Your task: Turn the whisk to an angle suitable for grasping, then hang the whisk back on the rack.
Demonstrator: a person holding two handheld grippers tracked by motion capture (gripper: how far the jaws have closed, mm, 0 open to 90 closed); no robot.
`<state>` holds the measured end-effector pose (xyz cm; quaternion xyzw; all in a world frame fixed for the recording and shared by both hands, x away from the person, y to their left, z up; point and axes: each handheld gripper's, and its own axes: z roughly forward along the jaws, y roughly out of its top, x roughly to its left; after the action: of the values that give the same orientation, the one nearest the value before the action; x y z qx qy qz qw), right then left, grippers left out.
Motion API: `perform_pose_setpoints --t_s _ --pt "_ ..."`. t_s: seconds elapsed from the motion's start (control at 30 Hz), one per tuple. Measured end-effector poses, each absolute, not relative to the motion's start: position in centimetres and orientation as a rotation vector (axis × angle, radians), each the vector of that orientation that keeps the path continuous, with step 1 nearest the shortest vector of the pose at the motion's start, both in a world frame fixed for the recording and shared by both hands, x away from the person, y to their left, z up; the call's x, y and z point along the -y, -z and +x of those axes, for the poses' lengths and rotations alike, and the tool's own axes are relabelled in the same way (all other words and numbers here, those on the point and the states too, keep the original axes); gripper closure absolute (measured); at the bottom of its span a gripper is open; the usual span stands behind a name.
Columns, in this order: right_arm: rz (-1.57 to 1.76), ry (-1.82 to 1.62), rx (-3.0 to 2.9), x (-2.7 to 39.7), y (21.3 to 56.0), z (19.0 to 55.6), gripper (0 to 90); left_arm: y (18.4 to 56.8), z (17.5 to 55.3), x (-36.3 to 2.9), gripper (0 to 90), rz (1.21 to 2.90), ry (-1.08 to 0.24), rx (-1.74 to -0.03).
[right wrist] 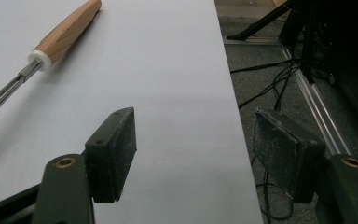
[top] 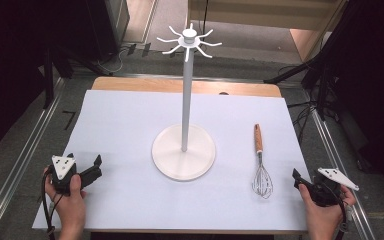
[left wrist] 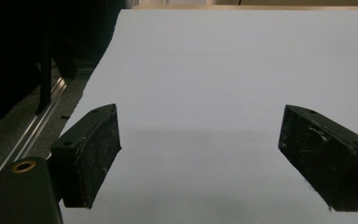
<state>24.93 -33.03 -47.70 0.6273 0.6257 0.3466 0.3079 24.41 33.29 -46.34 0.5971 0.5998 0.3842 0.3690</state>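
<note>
A wire whisk (top: 260,162) with a wooden handle (right wrist: 67,32) lies on the white table cover, right of a tall white hook stand (top: 185,100) whose round base (top: 183,152) sits mid-table. My right gripper (top: 300,181) rests at the cover's right edge, just right of the whisk's wire head; its jaws stand apart with nothing between them (right wrist: 196,154). My left gripper (top: 96,167) rests near the front left corner, open wide over bare cover (left wrist: 200,158).
The white cover (top: 130,125) lies on a wooden table (top: 130,84). Metal rails (top: 25,155) run along both sides on the grey floor. Cables and dark stands (right wrist: 279,70) lie beyond the right edge.
</note>
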Motion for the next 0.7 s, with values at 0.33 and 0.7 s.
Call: perform_pose_setpoints --t_s 0.33,0.7 --pt "1.639 -0.868 -1.685 32.1 46.9 25.4 35.5 46.3 24.4 -33.2 13.5 1.538 -0.991 -1.539" --pt "1.723 -0.790 -1.830 31.1 46.1 27.2 44.1 46.3 24.5 -33.2 13.2 1.539 -0.995 -1.558"
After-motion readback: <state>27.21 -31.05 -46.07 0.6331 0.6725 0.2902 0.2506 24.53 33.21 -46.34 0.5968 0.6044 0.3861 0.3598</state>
